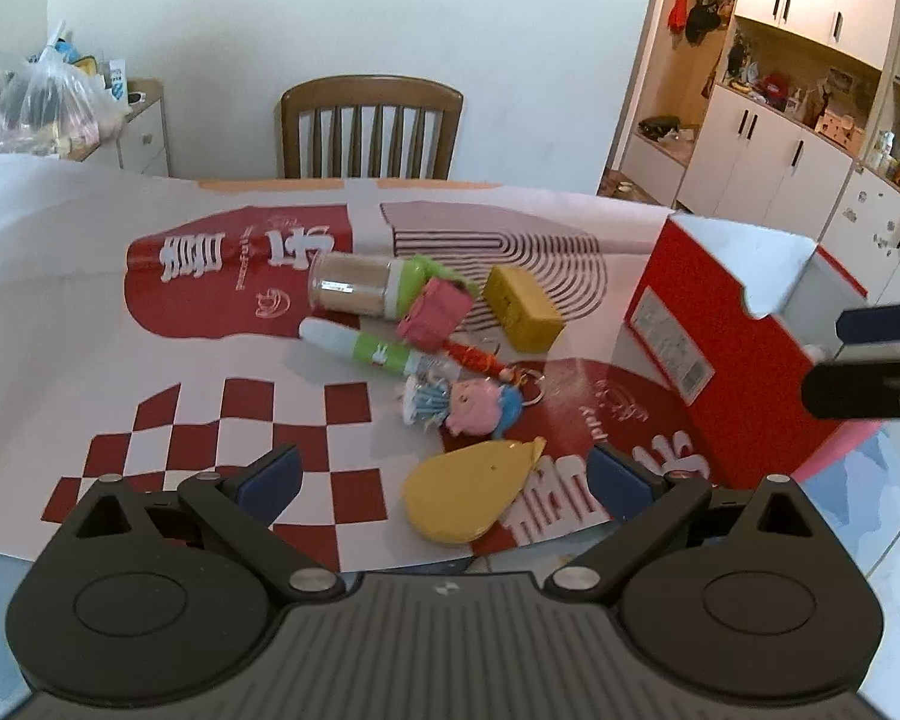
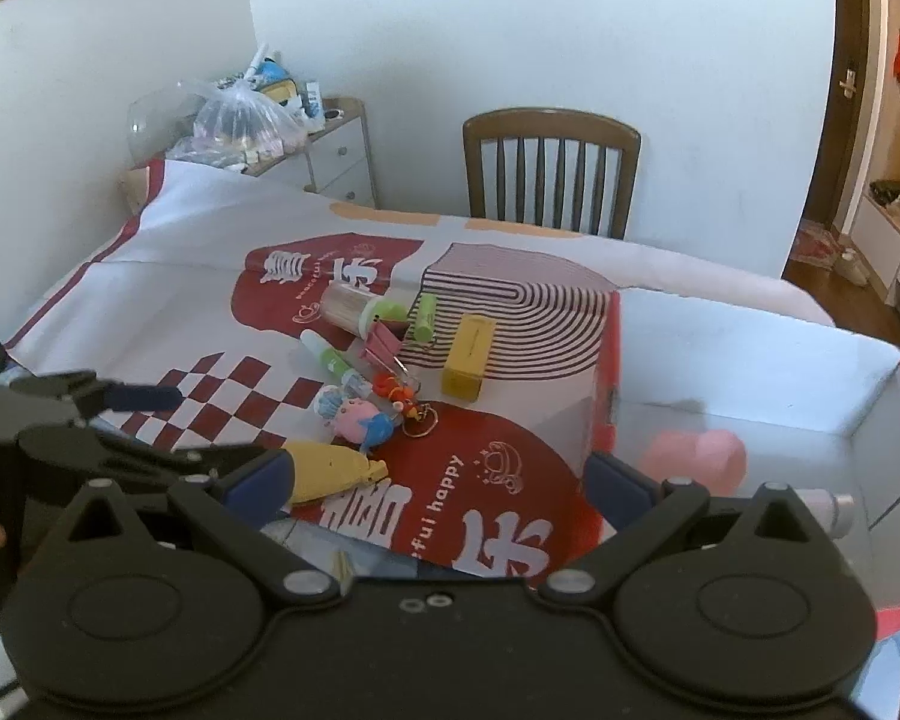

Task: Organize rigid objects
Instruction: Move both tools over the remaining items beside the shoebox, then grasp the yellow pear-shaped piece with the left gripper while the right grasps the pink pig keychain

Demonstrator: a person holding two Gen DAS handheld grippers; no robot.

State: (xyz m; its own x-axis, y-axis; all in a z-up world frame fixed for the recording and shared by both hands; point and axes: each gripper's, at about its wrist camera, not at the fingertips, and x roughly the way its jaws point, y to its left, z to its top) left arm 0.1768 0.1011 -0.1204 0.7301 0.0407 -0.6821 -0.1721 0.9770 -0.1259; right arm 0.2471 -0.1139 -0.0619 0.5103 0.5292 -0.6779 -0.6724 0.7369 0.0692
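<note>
A heap of small things lies on the red-and-white patterned cloth [image 1: 168, 312]: a toothpick jar [image 1: 354, 288], a pink binder clip [image 1: 432, 312], a yellow block [image 1: 525, 309], a green-and-white glue stick [image 1: 366, 348], a pink cartoon keychain [image 1: 480, 411] and a flat yellow piece [image 1: 468, 492]. My left gripper [image 1: 444, 474] is open just above the flat yellow piece [image 2: 336, 468], its pads clear of it. My right gripper [image 2: 441, 480] is open and holds nothing, at the near corner of the red box [image 2: 750, 360], which holds a pink thing [image 2: 696, 459] and a white tube [image 2: 834, 510].
A wooden chair [image 1: 369, 132] stands at the table's far side. A small drawer unit with plastic bags [image 2: 246, 114] stands against the wall at the left. White cabinets and shelves [image 1: 780, 138] fill the right. The cloth's near edge hangs by both grippers.
</note>
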